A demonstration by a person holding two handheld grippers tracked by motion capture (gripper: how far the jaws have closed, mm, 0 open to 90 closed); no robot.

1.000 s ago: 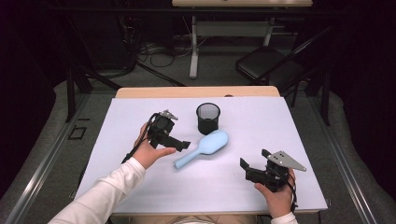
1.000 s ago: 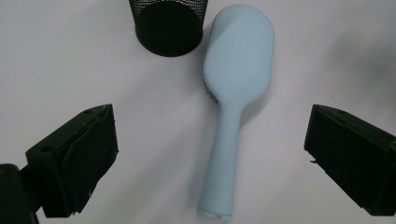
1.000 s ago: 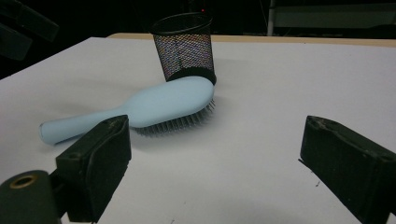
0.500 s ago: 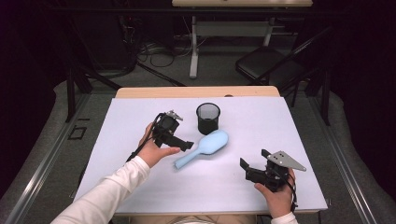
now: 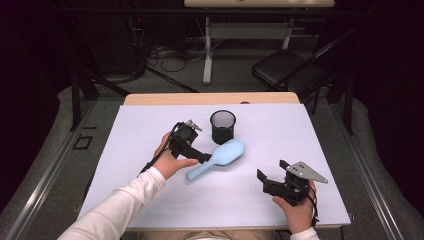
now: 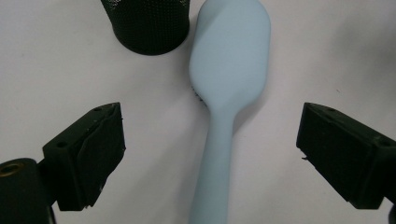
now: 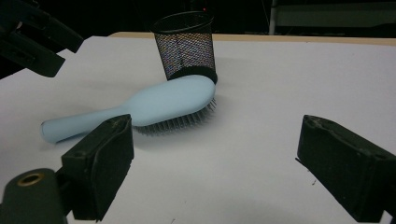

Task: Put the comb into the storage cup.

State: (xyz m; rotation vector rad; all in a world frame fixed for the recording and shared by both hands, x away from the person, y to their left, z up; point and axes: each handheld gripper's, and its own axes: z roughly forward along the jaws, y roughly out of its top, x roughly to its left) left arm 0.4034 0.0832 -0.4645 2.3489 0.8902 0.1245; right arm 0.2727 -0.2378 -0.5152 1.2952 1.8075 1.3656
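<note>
A light blue hairbrush (image 5: pixel 222 156) lies bristles down on the white table, its head beside a black mesh cup (image 5: pixel 223 126). My left gripper (image 5: pixel 199 156) hovers over the handle, open. In the left gripper view the handle of the hairbrush (image 6: pixel 231 84) runs up between the wide-apart jaws of the left gripper (image 6: pixel 212 135), with the mesh cup (image 6: pixel 147 23) beyond. My right gripper (image 5: pixel 271 171) rests open near the front right, holding nothing. In the right gripper view the right gripper (image 7: pixel 215 154) faces the hairbrush (image 7: pixel 159 105) and the cup (image 7: pixel 187 44).
The white table top (image 5: pixel 150 200) ends in a wooden strip (image 5: pixel 210 98) at the back. A dark folding chair (image 5: pixel 285 70) and cables lie on the floor beyond. The left gripper (image 7: pixel 32 37) appears at the upper left of the right gripper view.
My left gripper has moved right, closer over the brush handle. The right gripper, brush and cup have stayed put.
</note>
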